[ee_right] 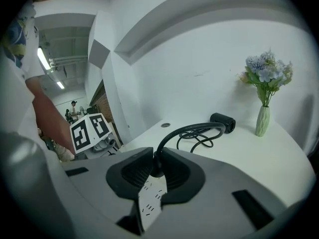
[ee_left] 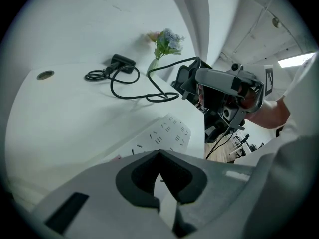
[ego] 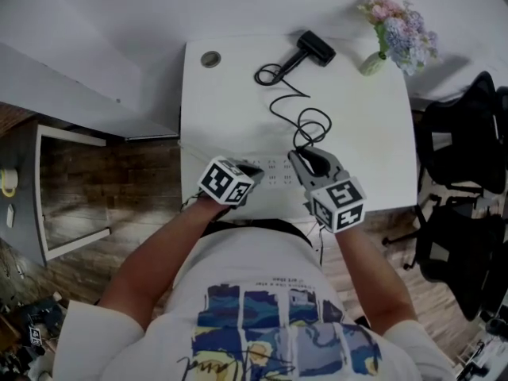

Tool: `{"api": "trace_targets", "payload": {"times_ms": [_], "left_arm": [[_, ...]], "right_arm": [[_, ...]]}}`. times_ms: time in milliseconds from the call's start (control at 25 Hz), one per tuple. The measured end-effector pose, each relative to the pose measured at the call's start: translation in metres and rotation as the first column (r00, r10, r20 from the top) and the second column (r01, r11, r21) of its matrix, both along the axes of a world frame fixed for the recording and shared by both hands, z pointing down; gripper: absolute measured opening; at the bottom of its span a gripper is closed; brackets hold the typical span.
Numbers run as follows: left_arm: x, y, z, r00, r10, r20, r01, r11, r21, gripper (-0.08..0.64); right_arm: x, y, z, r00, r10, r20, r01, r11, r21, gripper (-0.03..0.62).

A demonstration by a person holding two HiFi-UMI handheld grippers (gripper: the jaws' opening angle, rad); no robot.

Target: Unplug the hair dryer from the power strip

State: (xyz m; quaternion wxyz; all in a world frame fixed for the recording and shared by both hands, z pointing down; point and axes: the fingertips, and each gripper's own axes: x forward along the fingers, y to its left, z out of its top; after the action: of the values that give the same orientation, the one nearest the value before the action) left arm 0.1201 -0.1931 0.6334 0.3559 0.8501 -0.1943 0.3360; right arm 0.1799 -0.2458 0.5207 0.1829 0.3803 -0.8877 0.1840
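Note:
The black hair dryer (ego: 316, 48) lies at the far side of the white table (ego: 381, 133). Its cord (ego: 290, 101) loops back toward me. My right gripper (ego: 305, 159) is shut on the black plug (ee_right: 155, 171), which hangs clear above the white power strip (ego: 276, 173). The strip's sockets (ee_right: 152, 198) show below the plug, and the cord arches away to the dryer (ee_right: 223, 122). My left gripper (ego: 252, 173) is shut, its tips down on the near left end of the strip (ee_left: 164, 133). From there the right gripper (ee_left: 199, 91) hovers above the table.
A small vase of flowers (ego: 394, 34) stands at the table's far right corner. A round cable hole (ego: 210, 59) sits at the far left. Black chairs (ego: 464, 157) stand right of the table, wooden floor to the left.

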Motion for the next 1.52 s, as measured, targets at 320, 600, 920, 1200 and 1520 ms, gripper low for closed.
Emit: {"api": "trace_targets", "payload": {"times_ms": [320, 600, 920, 1200, 1520], "left_arm": [[-0.001, 0.002, 0.000, 1.000, 0.001, 0.002, -0.001, 1.000, -0.002, 0.000], [-0.001, 0.001, 0.001, 1.000, 0.001, 0.003, -0.001, 1.000, -0.002, 0.000], [-0.001, 0.001, 0.001, 1.000, 0.000, 0.002, 0.000, 1.000, -0.003, 0.000], [-0.001, 0.000, 0.001, 1.000, 0.000, 0.004, 0.000, 1.000, -0.003, 0.000], [-0.002, 0.001, 0.000, 1.000, -0.001, 0.005, 0.001, 1.000, 0.004, 0.000]], "right_arm": [[0.005, 0.002, -0.007, 1.000, 0.013, 0.022, -0.013, 1.000, -0.002, 0.054], [0.005, 0.002, -0.013, 0.999, 0.009, 0.046, -0.009, 1.000, 0.000, 0.054], [0.006, 0.003, -0.015, 0.998, 0.008, 0.058, -0.008, 1.000, 0.004, 0.054], [0.007, 0.003, -0.013, 0.998, 0.008, 0.061, -0.008, 1.000, 0.000, 0.052], [0.010, 0.005, -0.012, 0.997, 0.014, 0.074, -0.014, 1.000, -0.007, 0.052]]}}
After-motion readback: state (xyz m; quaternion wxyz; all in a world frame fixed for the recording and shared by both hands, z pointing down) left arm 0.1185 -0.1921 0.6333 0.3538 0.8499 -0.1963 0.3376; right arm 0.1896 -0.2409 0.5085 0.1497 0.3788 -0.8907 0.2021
